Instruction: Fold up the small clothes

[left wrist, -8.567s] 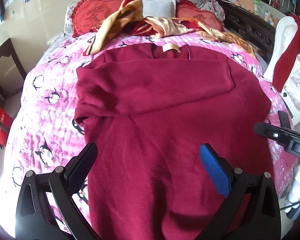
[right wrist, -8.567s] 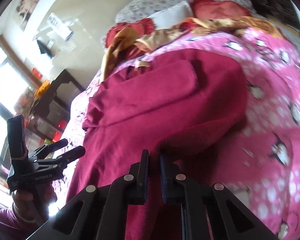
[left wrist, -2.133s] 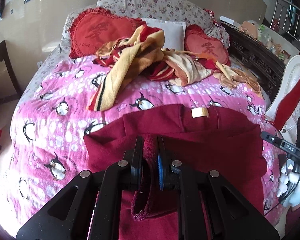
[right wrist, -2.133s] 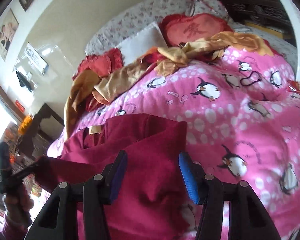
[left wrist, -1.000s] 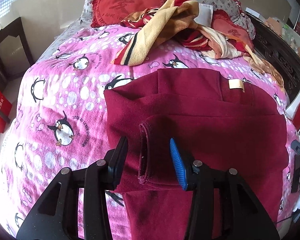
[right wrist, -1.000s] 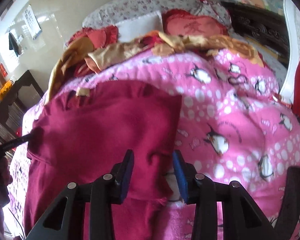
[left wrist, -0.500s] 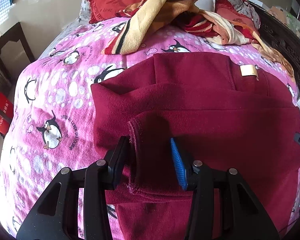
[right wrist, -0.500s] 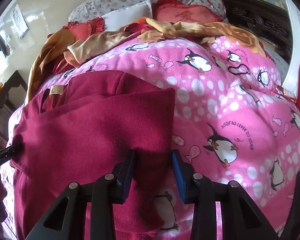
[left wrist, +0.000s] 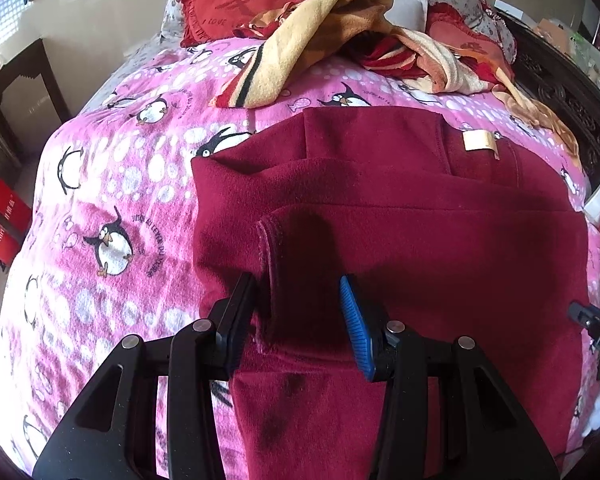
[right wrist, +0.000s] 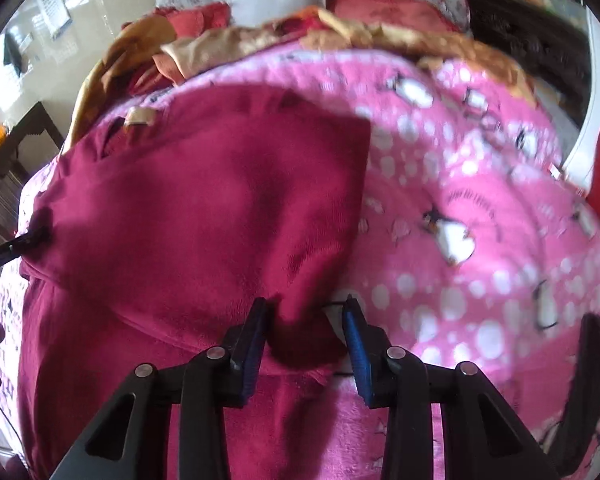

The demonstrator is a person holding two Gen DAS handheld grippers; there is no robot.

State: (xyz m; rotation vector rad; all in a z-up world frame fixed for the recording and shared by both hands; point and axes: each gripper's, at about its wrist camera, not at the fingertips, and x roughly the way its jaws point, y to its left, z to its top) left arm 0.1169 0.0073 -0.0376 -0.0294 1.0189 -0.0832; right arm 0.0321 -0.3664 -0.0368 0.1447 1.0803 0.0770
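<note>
Left wrist view: dark red garment [left wrist: 400,216], folded over itself, lying flat on the pink penguin-print bedspread [left wrist: 112,200]; tan label [left wrist: 476,141] at its far edge; left gripper [left wrist: 300,312] with fingers spread, straddling the hemmed folded edge and gripping nothing; yellow-and-red cloths [left wrist: 320,36] and red cushions [left wrist: 244,4] heaped at the headboard end. Right wrist view, blurred: right gripper [right wrist: 306,338] likewise spread apart, a bulge of the same garment's right edge lying between its fingers, unpinched.
</note>
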